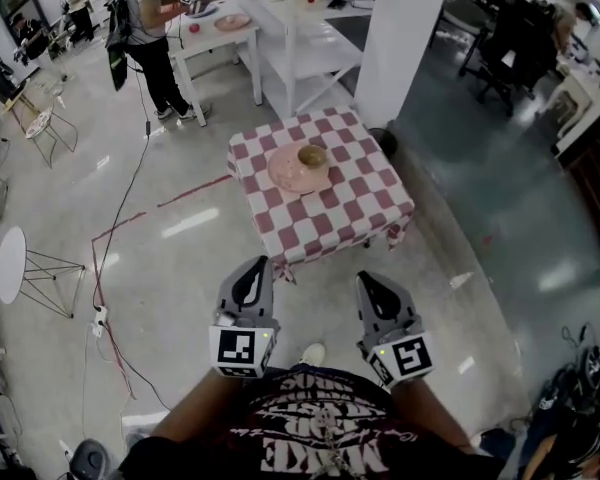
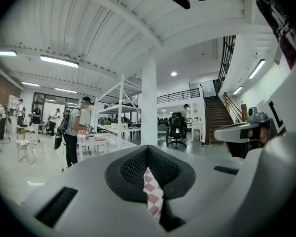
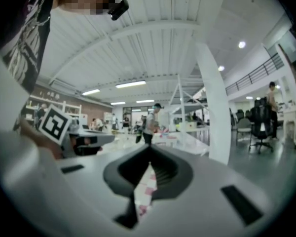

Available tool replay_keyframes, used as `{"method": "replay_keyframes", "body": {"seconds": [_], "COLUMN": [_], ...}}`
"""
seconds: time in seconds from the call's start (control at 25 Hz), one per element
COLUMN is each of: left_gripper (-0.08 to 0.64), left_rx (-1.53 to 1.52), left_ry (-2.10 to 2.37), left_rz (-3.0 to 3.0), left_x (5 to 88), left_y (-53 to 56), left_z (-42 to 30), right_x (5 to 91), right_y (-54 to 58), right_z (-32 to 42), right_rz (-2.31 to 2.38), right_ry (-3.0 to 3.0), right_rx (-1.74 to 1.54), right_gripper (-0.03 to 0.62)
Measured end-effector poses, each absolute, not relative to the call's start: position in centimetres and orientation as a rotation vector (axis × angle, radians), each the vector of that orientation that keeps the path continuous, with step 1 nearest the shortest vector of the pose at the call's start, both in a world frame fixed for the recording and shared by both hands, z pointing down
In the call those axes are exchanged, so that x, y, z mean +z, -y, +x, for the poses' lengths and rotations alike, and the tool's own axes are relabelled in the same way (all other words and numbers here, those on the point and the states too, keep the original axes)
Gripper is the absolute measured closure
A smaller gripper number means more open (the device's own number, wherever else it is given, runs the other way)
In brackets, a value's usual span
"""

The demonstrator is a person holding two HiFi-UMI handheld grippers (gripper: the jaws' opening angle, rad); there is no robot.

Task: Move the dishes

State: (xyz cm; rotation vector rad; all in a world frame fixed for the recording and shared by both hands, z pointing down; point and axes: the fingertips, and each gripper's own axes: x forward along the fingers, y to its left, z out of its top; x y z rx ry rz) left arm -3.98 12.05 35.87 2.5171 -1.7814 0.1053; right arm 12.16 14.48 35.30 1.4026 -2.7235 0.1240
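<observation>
Left gripper [image 1: 252, 266] and right gripper [image 1: 372, 280], both clenched empty, hover well short of the table [image 1: 370, 196].
The pink plate [image 1: 290, 175], a round brown item [image 1: 312, 155] on it, sits mid red-and-white checked tabletop; glossy grey floor [image 1: 180, 268] around, white pillar [image 1: 410, 38] just behind.

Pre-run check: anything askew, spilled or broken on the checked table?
Nothing stands out. The pink plate lies flat near the middle of the checked tablecloth, with one round brownish item on it and nothing spilled. The left gripper and right gripper are short of it, jaws shut, empty.
</observation>
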Motion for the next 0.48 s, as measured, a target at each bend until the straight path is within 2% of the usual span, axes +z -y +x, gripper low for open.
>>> {"method": "replay_keyframes", "body": {"seconds": [0.48], "left_gripper": [0.535], "left_rx": [0.143], "left_ry": [1.888], "left_rz": [2.477], "left_x": [35.4], "left_y": [-9.7], "left_z": [-4.9], "right_x": [36.2], "right_y": [-10.6], "right_z": [12.2], "right_rz": [1.361], "right_ry": [2.765], "right_rx": [0.187], "right_gripper": [0.557]}}
